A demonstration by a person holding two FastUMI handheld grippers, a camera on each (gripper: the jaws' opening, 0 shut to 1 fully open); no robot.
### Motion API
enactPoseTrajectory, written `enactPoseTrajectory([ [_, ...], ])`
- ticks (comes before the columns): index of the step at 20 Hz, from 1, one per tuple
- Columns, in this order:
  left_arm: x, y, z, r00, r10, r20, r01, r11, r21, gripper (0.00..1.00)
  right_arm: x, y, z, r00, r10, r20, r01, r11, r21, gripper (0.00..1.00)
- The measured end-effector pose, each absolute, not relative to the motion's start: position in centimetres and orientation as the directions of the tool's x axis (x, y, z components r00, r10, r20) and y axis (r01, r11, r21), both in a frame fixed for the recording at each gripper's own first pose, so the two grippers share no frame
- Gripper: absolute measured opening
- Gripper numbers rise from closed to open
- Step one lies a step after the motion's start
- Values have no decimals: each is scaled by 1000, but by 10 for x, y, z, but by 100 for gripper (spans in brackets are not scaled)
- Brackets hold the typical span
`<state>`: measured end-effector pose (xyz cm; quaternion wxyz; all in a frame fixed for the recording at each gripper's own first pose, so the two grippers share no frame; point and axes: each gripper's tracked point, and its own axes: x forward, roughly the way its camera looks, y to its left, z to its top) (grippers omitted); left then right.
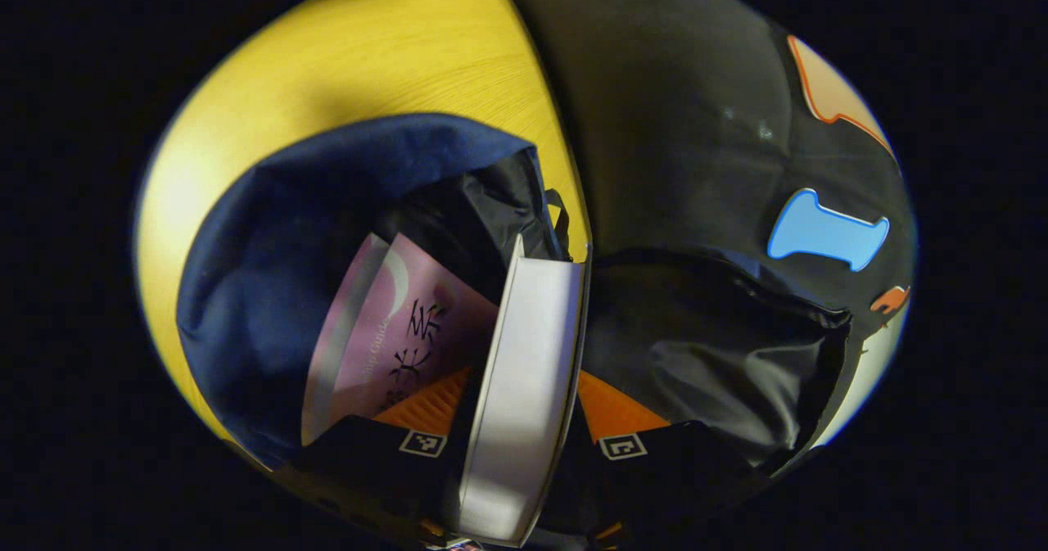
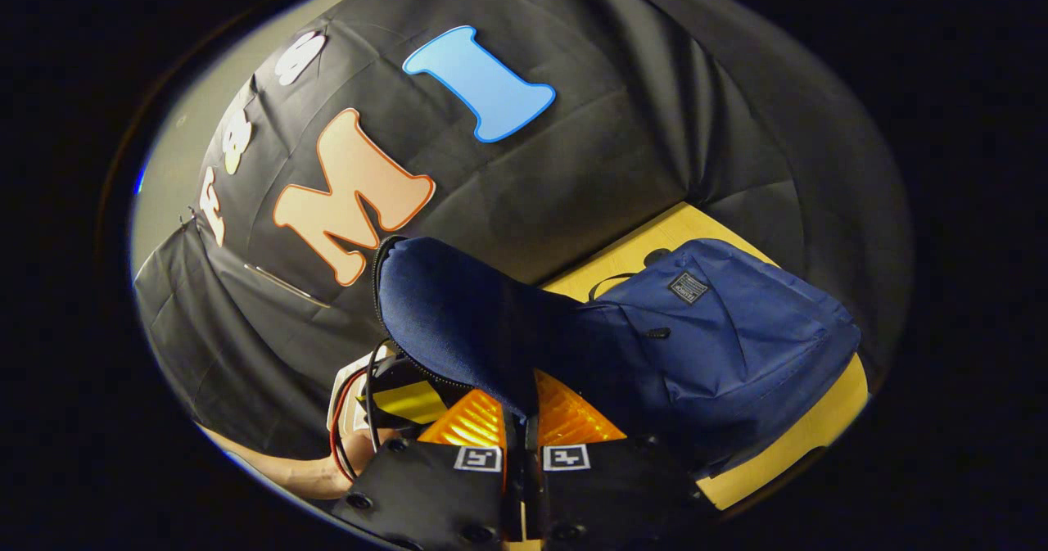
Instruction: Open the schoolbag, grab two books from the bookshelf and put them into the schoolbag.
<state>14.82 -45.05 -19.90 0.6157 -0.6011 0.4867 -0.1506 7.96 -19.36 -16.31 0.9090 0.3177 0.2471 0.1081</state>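
Left gripper view: my left claw (image 1: pixel 521 444) grips a white-edged book (image 1: pixel 524 387), poised over the mouth of the navy fabric schoolbag (image 1: pixel 270 240) lying on the yellow wooden surface (image 1: pixel 368 60); a pink-covered book (image 1: pixel 409 330) sits inside the schoolbag.

Right gripper view: my right claw (image 2: pixel 521 453) pinches the schoolbag's raised flap (image 2: pixel 458 313), holding it up above the schoolbag's body.

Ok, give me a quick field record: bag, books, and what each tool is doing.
schoolbag: navy, open, lying on the yellow table
book inside: pink-covered book already in the bag opening
second book: white book held edge-on over the opening
left tool: shut on the white book
right tool: shut on the bag's flap, holding it up
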Motion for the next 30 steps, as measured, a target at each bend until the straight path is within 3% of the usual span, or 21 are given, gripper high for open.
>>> enactPoseTrajectory([
  [2,145,-451,-205,457,-755,-470,-396,300,-868,54,80,-198,-162,858,346,-379,-33,774,633,3],
  [5,129,-442,-210,355,-748,-560,-341,455,-823,70,79,-203,-162,863,337,-376,-19,767,641,5],
  [9,124,-417,-218,328,-658,-678,-128,680,-722,79,80,-204,-165,863,332,-382,-12,767,641,6],
  [12,119,-395,-219,327,-603,-727,45,779,-626,82,83,-199,-167,856,336,-393,-12,773,634,3],
  [15,126,-366,-213,404,-535,-742,189,842,-505,82,81,-196,-169,851,339,-401,-13,777,629,6],
  [19,149,-314,-164,597,-424,-681,351,901,-253,84,82,-193,-171,847,337,-410,-11,784,621,4],
  [21,161,-290,-129,689,-379,-617,367,918,-153,96,83,-189,-173,843,336,-419,-13,793,609,5],
  [24,165,-254,-85,783,-332,-525,359,932,-54,95,81,-182,-180,833,334,-440,-19,814,580,5],
  [29,158,-205,-10,867,-303,-396,297,952,-78,95,77,-166,-195,813,329,-481,-18,839,544,6],
  [30,156,-193,3,879,-297,-373,287,954,-83,95,77,-160,-197,808,340,-480,-29,838,545,10],
])
